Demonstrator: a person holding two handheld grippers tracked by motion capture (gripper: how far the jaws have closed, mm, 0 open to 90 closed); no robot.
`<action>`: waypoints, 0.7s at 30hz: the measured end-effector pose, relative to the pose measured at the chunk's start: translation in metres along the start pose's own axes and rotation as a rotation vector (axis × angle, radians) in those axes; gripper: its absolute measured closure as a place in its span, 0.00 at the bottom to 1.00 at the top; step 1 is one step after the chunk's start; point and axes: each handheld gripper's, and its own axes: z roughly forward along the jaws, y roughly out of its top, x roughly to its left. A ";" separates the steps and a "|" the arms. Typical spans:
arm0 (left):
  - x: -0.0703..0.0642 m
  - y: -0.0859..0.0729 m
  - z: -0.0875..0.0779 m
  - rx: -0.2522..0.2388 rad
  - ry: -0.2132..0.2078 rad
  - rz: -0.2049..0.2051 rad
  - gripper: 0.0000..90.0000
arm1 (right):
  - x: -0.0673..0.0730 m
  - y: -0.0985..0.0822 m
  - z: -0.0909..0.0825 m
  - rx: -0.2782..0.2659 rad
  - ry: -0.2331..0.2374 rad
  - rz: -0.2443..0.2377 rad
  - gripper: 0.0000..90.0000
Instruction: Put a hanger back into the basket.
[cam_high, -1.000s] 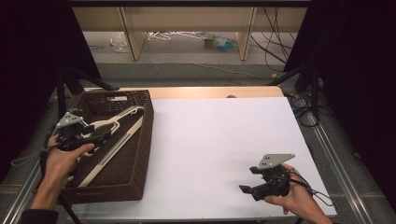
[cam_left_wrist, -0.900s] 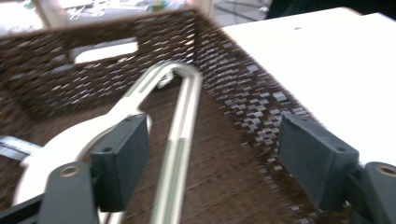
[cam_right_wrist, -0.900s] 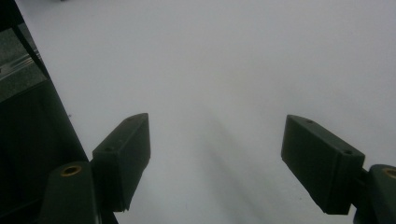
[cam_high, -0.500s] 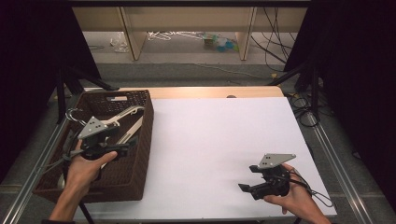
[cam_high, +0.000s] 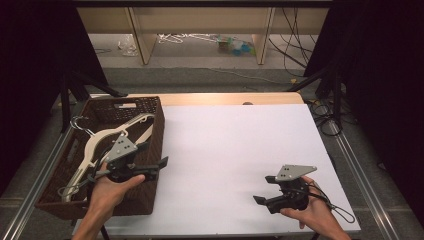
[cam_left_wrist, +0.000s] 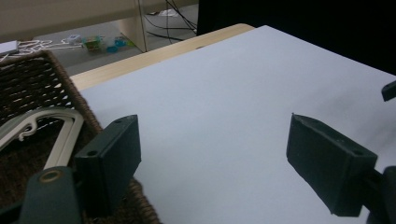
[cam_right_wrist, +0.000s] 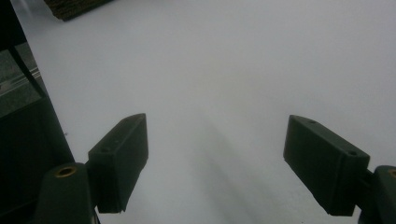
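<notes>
My left gripper has just been opening; its jaws stand wide and empty over the near-right rim of the dark woven wicker basket. The cream wooden hanger lies behind them inside. I'd carry it clear across the white table. My right gripper waits wide, empty.

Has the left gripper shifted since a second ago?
Yes. The left gripper moved rightward from the dark brown wicker basket's left side to its right rim, jaws just opened, empty.
</notes>
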 end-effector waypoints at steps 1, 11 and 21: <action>-0.004 0.000 0.001 -0.003 -0.008 -0.002 0.20 | 0.000 0.000 0.000 -0.007 -0.002 0.002 0.25; -0.044 -0.008 0.012 -0.014 -0.088 0.033 0.20 | 0.002 0.000 -0.002 -0.040 -0.015 0.014 0.25; -0.071 -0.036 0.029 0.003 -0.131 0.078 0.20 | 0.006 -0.002 -0.006 -0.083 -0.040 0.019 0.25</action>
